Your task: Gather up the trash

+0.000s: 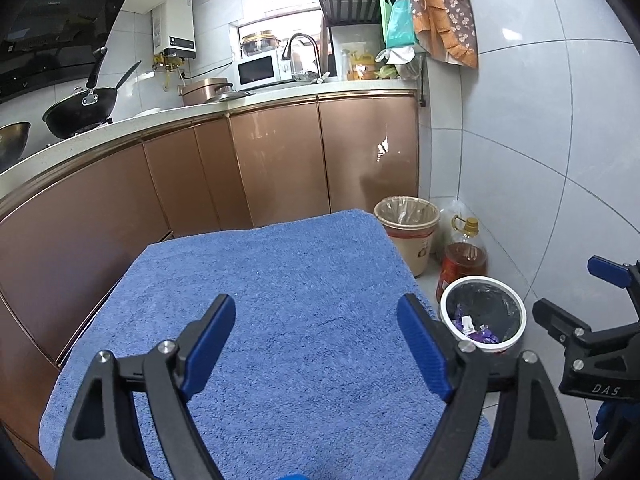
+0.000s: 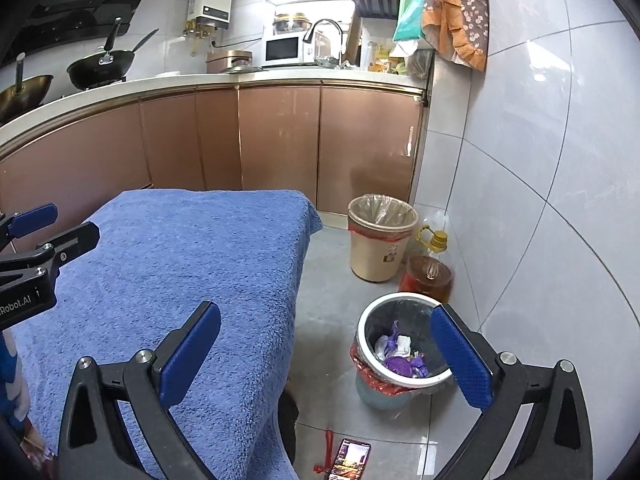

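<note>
A white-rimmed trash bin (image 2: 404, 380) with a black liner stands on the floor right of the table; purple and white wrappers (image 2: 400, 356) lie inside. It also shows in the left wrist view (image 1: 482, 314). The blue towel (image 1: 280, 312) covers the table, with no trash visible on it. My left gripper (image 1: 316, 344) is open and empty above the towel. My right gripper (image 2: 332, 356) is open and empty, over the table's right edge and the bin. The right gripper also shows in the left wrist view (image 1: 568, 296), and the left gripper in the right wrist view (image 2: 56, 226).
A beige bin (image 2: 380, 240) with a clear liner and an oil bottle (image 2: 430, 268) stand by the tiled wall. A phone (image 2: 350, 460) lies on the floor. Brown cabinets (image 2: 280, 140) and a counter with woks, microwave and sink lie behind.
</note>
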`<state>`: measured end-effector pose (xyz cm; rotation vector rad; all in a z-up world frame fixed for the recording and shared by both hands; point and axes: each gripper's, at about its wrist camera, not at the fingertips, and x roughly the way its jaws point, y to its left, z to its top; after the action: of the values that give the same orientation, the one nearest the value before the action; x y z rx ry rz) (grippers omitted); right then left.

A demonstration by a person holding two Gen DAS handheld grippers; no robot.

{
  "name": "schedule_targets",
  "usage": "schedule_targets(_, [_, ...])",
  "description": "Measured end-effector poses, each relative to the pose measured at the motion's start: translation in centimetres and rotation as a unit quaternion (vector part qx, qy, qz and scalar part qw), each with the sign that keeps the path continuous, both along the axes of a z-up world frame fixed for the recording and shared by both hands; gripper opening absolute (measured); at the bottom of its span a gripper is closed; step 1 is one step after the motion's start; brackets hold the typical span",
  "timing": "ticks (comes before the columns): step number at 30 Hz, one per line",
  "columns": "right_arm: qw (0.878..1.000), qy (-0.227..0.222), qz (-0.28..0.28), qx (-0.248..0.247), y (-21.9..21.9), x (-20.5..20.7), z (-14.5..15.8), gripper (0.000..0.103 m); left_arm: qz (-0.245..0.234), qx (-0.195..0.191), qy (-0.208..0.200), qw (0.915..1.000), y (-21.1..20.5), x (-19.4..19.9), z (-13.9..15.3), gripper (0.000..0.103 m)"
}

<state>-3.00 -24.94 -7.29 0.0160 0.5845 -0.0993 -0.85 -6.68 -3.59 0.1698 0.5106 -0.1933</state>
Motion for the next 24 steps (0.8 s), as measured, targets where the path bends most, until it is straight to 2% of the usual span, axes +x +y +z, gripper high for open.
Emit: schedule_targets(24, [1.0, -0.021, -0.017, 0.006, -0.82, -0.5, 0.39, 0.103, 0.007, 0.003, -0.005, 1.0, -0.42, 0.25, -0.54, 0.084])
